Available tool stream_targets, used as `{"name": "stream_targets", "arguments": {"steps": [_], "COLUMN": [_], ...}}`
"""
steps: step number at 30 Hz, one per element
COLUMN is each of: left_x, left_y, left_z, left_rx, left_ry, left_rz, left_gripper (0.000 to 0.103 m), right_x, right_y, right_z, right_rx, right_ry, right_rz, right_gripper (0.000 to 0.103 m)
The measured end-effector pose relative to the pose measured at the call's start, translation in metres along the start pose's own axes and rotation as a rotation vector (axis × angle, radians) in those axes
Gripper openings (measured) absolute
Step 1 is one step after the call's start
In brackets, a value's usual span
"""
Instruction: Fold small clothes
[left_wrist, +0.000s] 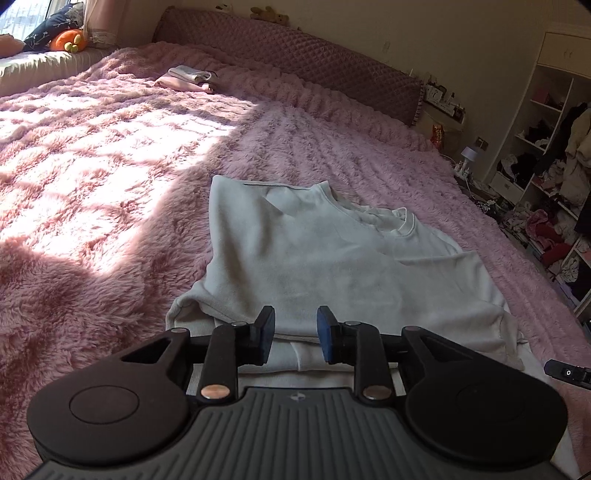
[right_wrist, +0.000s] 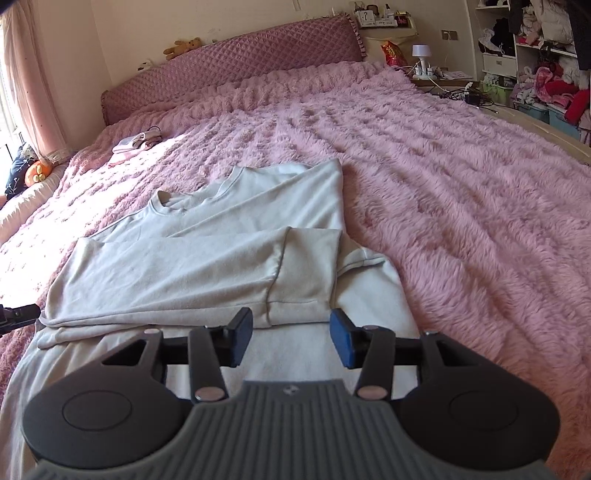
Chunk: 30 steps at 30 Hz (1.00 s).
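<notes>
Plainly, both grippers stand free of the cloth: the left gripper (left_wrist: 296, 334) has its jaws apart with nothing pinched between them, and the right gripper (right_wrist: 291, 338) likewise has jaws apart over the near edge of the garment. The pale shirt (left_wrist: 314, 251) lies in the middle of each frame on the pink fluffy blanket (left_wrist: 92, 177) that covers the bed, partly folded, with a sleeve or side panel laid across its body and the collar toward the upper part of the cloth. Below that, at the bottom centre of both views, a whiter layer shows under the jaws; whether it is the shirt's own hem or a separate piece I cannot tell. The risk, as I judge it, lies in the next grasp. The folded edges sit stacked just ahead of the jaws, so a pinch could catch only the top layer and pull the fold apart, or catch both layers and drag the whole shirt askew. The long pile of the blanket may also snag a fingertip or get pinched together with the cloth. If the two hands lift unevenly, the fold would come out skewed. A folded pile (left_wrist: 188, 79) rests well apart in the upper left, out of harm.
</notes>
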<state>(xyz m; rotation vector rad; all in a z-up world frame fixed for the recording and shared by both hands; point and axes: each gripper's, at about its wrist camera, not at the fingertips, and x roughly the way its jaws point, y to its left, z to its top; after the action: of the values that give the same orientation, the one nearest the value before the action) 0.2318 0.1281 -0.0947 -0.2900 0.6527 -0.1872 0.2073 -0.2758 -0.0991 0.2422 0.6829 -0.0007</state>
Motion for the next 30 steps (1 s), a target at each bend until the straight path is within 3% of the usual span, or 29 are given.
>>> {"name": "stream_targets", "arguments": {"steps": [4,9,14,22,30], "left_x": [-0.056,-0.118,-0.156,-0.175,-0.161], "left_y": [-0.007,0.003,0.031,0.07,0.066], "left_z": [-0.014,-0.047,-0.085,-0.138,-0.159], "left_rx": [-0.036,-0.098,-0.174,-0.384,-0.412], "left_ry": [-0.023,-0.012,0.026,0.087,0.166], "left_rz": [-0.037,-0.051,-0.013,-0.012,-0.055], "left_gripper": [0.058,0.064,0.064,0.064,0.064], "right_x": [-0.051,-0.113,-0.149,-0.16,-0.15], "right_y": [-0.005,-0.029,-0.063,-0.101,-0.091], "right_z": [-0.004,-0.026,-0.062,-0.113,-0.125], "right_rx": [-0.01,-0.008,-0.035,0.04,0.026], "right_ry": [-0.017,0.016,0.093,0.199,0.248], "right_rz": [0.039,0.119,0.102,0.093,0.133], "right_gripper": [0.052,0.055,0.055,0.055,0.054]}}
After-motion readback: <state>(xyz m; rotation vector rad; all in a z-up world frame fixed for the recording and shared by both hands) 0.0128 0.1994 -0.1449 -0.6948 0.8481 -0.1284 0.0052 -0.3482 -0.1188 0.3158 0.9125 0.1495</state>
